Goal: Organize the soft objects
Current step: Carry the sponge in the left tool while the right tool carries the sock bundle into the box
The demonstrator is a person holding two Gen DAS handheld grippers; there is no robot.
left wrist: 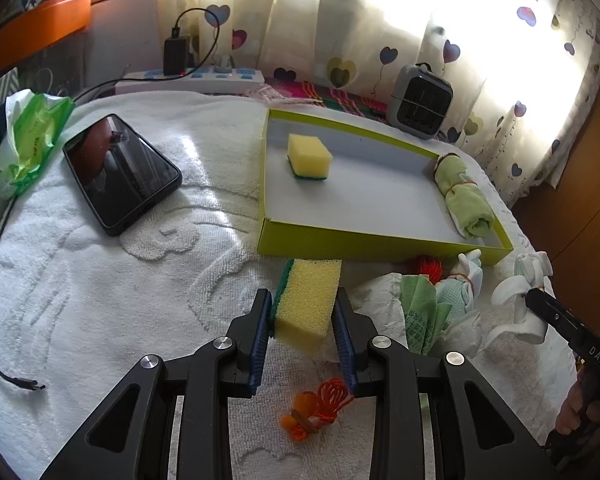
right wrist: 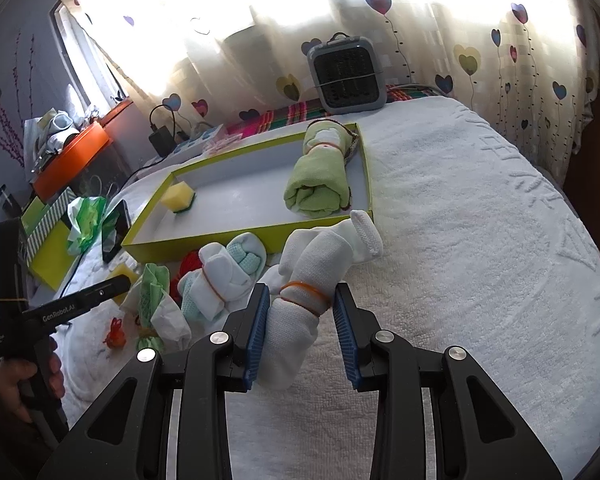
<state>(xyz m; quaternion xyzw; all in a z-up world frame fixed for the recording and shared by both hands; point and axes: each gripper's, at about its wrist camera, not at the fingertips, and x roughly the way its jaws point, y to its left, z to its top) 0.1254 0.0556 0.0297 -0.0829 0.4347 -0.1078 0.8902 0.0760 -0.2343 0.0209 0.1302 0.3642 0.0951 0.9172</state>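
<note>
My left gripper is shut on a yellow sponge with a green backing, held just in front of the lime-green tray. The tray holds another yellow sponge and a rolled green towel. My right gripper stands around a white sock bundle tied with an orange band; the left pad touches it, the right pad stands a little apart. The tray, sponge and towel also show in the right wrist view.
A white-and-mint sock bundle, a green cloth in paper and orange string lie in front of the tray on the white towel. A phone, tissue pack, power strip and small fan stand around.
</note>
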